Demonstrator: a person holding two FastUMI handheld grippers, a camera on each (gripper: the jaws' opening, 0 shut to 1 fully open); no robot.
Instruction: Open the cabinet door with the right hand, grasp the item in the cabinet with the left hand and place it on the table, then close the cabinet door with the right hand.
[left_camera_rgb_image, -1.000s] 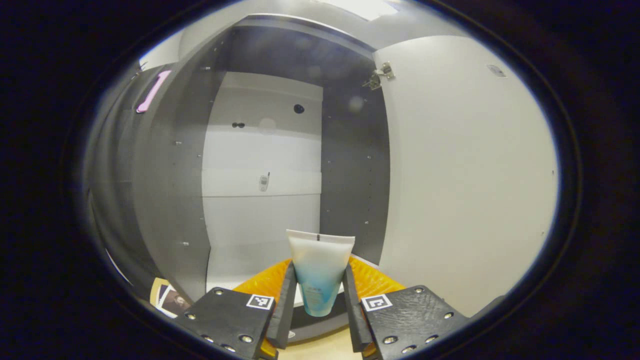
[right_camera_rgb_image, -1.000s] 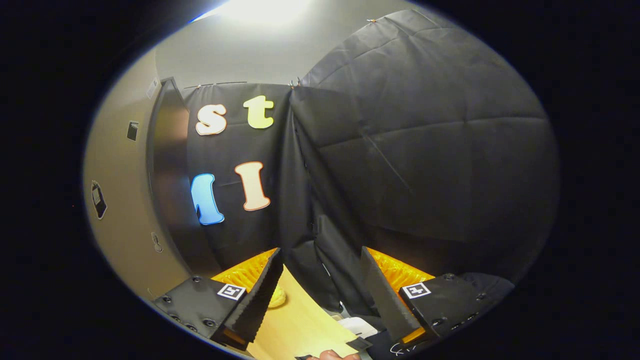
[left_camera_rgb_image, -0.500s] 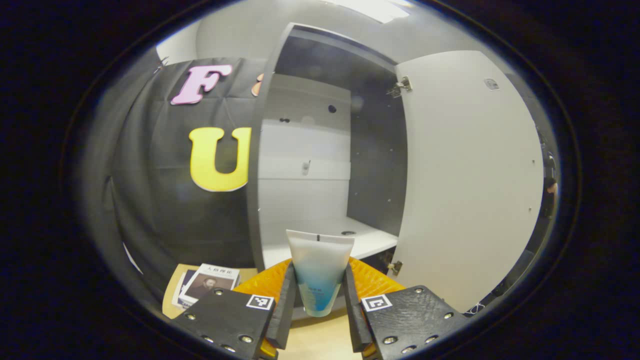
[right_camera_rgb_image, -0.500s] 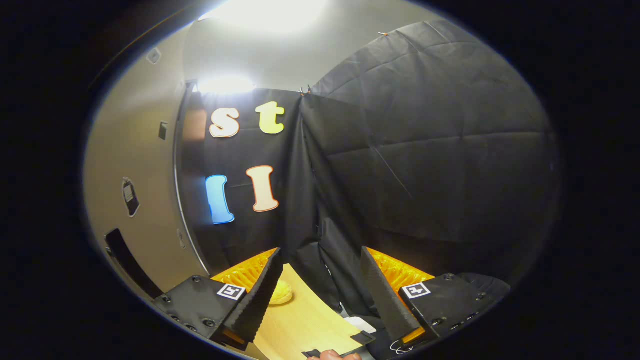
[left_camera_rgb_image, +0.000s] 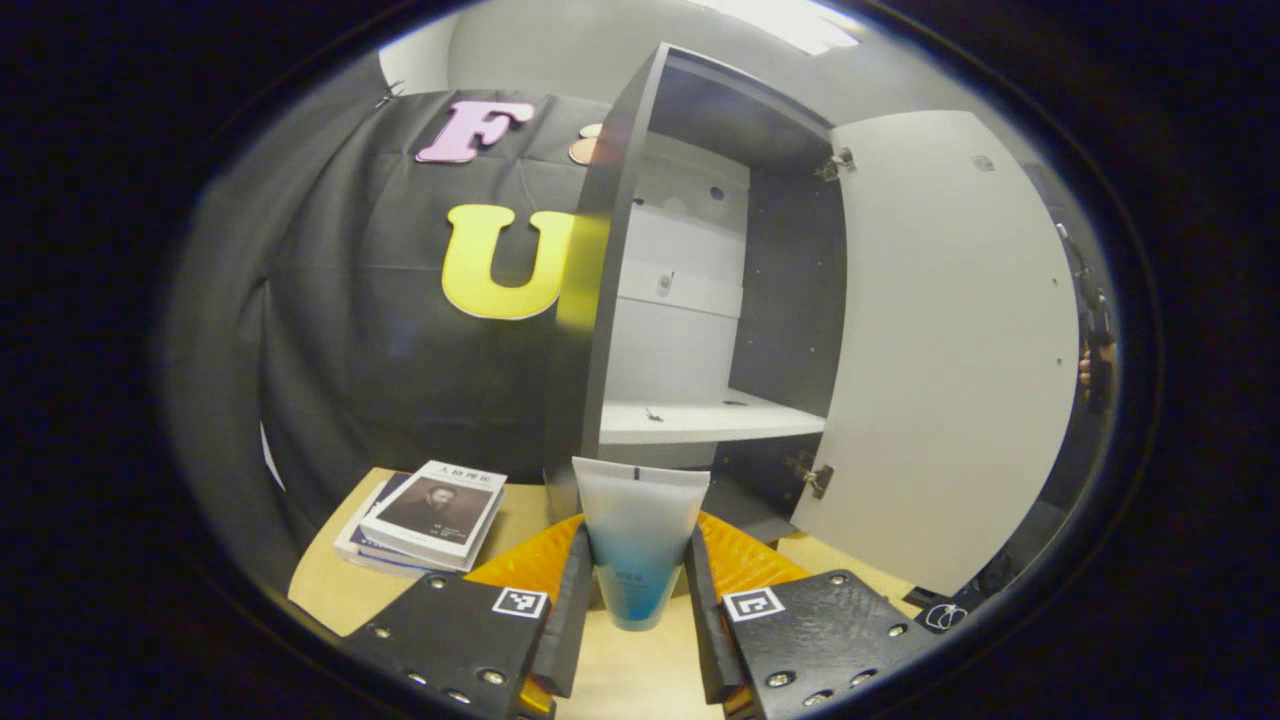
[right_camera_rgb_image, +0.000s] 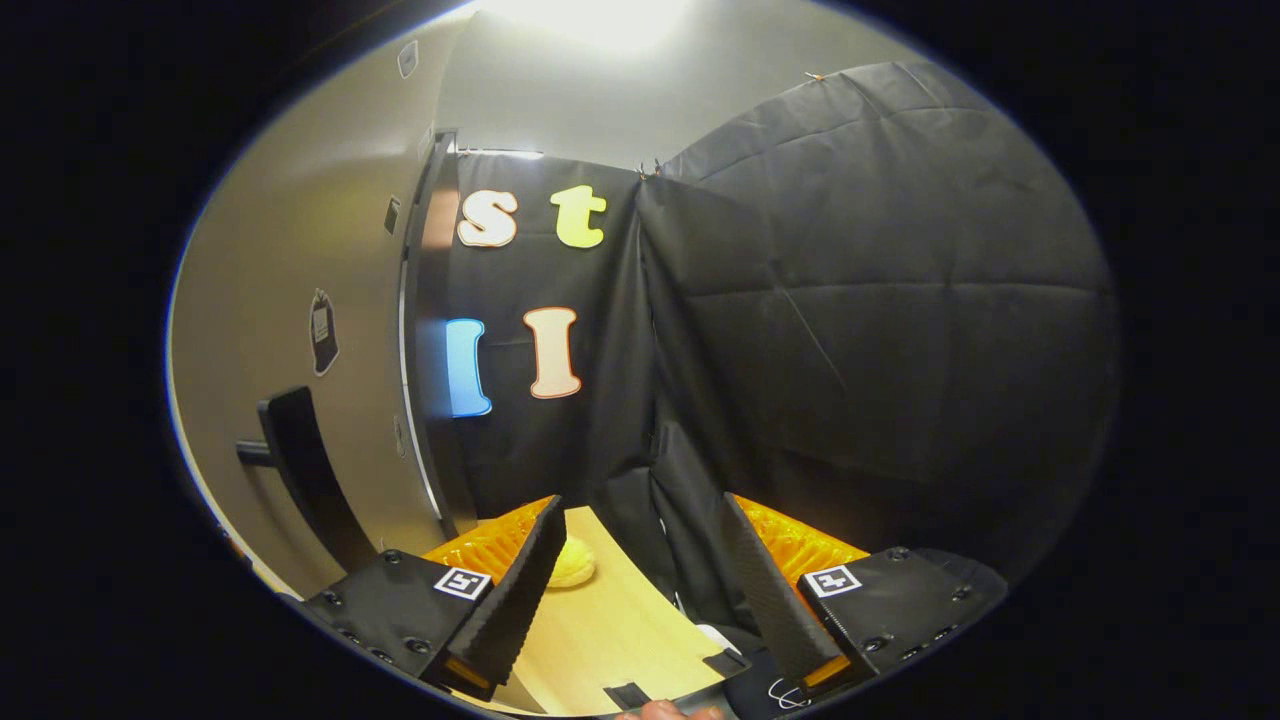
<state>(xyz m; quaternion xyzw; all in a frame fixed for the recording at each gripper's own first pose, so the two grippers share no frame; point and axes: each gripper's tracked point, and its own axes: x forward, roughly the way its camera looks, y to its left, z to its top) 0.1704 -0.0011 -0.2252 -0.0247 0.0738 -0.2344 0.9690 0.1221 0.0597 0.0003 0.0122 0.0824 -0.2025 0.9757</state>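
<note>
Left gripper (left_camera_rgb_image: 636, 590): we find it clenched on a white-and-blue tube (left_camera_rgb_image: 638, 535), held upright over the near table (left_camera_rgb_image: 640, 680), out in front of the cabinet (left_camera_rgb_image: 700, 330). Cabinet door (left_camera_rgb_image: 940, 350): swung open to the right. Books (left_camera_rgb_image: 425, 515): stacked at left on the table. Right gripper (right_camera_rgb_image: 640, 570): fingers spread, grasping nothing, beside the door's handle (right_camera_rgb_image: 300, 470).

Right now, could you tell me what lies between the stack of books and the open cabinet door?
In the left gripper view, the tube held by the left gripper and the cabinet's open front lie between the books and door.
</note>
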